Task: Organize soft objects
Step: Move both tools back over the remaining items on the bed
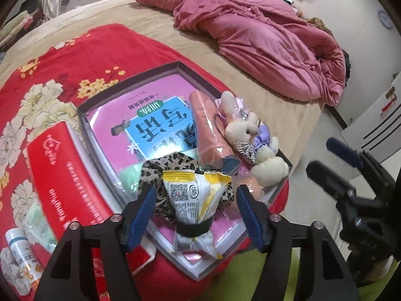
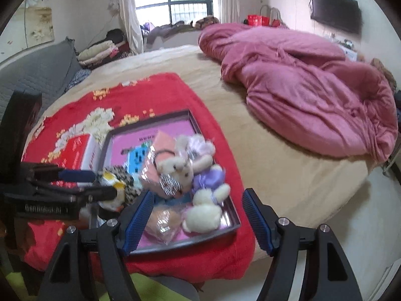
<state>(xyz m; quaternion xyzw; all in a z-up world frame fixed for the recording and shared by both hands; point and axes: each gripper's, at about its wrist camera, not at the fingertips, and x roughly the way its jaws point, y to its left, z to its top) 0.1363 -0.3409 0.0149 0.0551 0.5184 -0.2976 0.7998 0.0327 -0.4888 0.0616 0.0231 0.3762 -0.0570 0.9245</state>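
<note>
A red blanket (image 1: 82,50) printed with cream and yellow flowers covers a tan bedsheet (image 1: 155,20). The rumpled quilt (image 1: 263,37) is rose pink. In the dark-rimmed box (image 1: 130,76) — a pink book (image 1: 140,115) with a blue panel, a leopard-print cloth (image 1: 173,161), a white-and-yellow snack packet (image 1: 195,200), a cream plush rabbit (image 1: 253,135) in lilac. The carton (image 1: 60,175) beside the box is red.

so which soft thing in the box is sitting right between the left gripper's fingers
The snack packet wrapped in leopard-print cloth; the plush rabbit and rolled pink towel lie farther back.
</note>
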